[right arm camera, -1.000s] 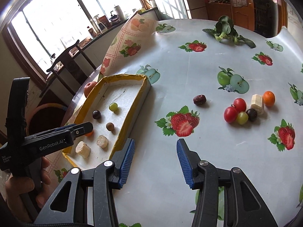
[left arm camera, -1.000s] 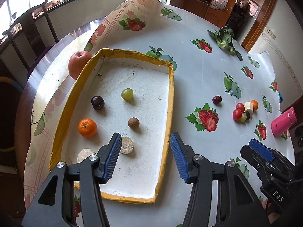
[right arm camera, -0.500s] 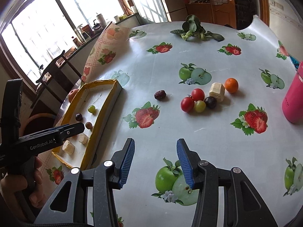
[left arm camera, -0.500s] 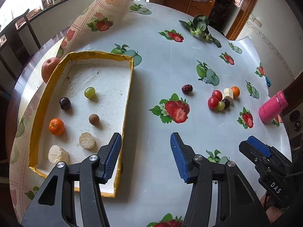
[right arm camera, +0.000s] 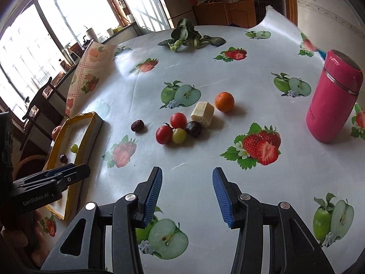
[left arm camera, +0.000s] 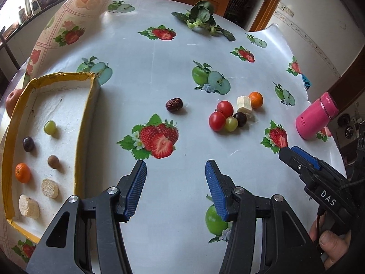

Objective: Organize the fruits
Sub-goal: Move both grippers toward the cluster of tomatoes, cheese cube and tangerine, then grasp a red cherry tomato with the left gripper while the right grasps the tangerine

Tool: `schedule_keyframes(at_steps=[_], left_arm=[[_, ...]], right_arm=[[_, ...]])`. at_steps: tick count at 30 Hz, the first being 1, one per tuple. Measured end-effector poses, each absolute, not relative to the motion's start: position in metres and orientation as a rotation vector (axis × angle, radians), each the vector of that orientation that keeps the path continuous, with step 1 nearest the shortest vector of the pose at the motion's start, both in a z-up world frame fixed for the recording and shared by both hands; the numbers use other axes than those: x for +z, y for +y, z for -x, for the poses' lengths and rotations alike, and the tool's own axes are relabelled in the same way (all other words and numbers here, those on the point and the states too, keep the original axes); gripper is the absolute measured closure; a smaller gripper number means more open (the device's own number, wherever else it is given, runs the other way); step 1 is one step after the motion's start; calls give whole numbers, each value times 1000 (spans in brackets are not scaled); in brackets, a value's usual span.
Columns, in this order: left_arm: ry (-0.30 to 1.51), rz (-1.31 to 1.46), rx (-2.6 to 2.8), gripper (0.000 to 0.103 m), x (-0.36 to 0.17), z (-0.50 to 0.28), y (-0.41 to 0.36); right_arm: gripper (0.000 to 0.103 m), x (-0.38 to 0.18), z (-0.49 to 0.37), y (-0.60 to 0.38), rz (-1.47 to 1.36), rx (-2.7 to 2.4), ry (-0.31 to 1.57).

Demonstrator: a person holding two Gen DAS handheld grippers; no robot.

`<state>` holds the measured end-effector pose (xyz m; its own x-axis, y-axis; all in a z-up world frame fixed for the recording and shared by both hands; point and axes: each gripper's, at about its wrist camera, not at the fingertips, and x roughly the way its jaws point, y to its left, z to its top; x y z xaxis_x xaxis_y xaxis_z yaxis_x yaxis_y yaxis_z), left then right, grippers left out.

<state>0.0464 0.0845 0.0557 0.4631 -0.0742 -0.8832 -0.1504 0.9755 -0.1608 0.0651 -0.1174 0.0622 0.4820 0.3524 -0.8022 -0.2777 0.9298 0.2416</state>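
A yellow-rimmed tray (left arm camera: 90,105) at the left holds a green grape (left arm camera: 49,127), a dark plum (left arm camera: 28,143), a brown fruit (left arm camera: 53,161), a tangerine (left arm camera: 22,172) and two pale pieces. On the cloth lie a red date (left arm camera: 174,104) (right arm camera: 137,125), two cherry tomatoes (right arm camera: 171,126), a green grape (right arm camera: 179,135), a dark plum (right arm camera: 193,128), a pale chunk (right arm camera: 202,114) and a tangerine (right arm camera: 224,101). My left gripper (left arm camera: 175,186) is open and empty over the cloth, right of the tray. My right gripper (right arm camera: 187,195) is open and empty, nearer than the fruit cluster.
A pink flask (right arm camera: 333,98) stands at the right. Leafy greens (right arm camera: 187,36) lie at the far side. A red apple (left arm camera: 12,98) sits outside the tray's left wall. The cloth's far left corner curls up.
Both grippers have swung right, away from the tray and toward the fruit cluster, which now looks nearer. Both stay open and empty.
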Motion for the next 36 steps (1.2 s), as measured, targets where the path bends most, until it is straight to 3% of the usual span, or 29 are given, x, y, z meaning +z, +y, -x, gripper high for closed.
schedule_keyframes(at_steps=[11,25,28,30,32,36], left_arm=[[1137,172,-58,51,17,-118,53],[1139,265,-116,51,-10,-150,54],[1126,255,-129,56,-10,-154,50],[1123,232,-141,64,-11,-156,45],[1124,224,-158,73,-11,-156,41],[1130,234,-163,74,-11,-153,43]], right_arm=[[56,61,-139,-130,-101,318,969],[57,32,-196,-127,-161,290,988],[61,22,-203,-129,-175,278,1010],[69,13,-208,-131,-189,278,1032],[69,8,-211,-132,-218,300,1036],[71,7,-211,-126,-212,318,1034]])
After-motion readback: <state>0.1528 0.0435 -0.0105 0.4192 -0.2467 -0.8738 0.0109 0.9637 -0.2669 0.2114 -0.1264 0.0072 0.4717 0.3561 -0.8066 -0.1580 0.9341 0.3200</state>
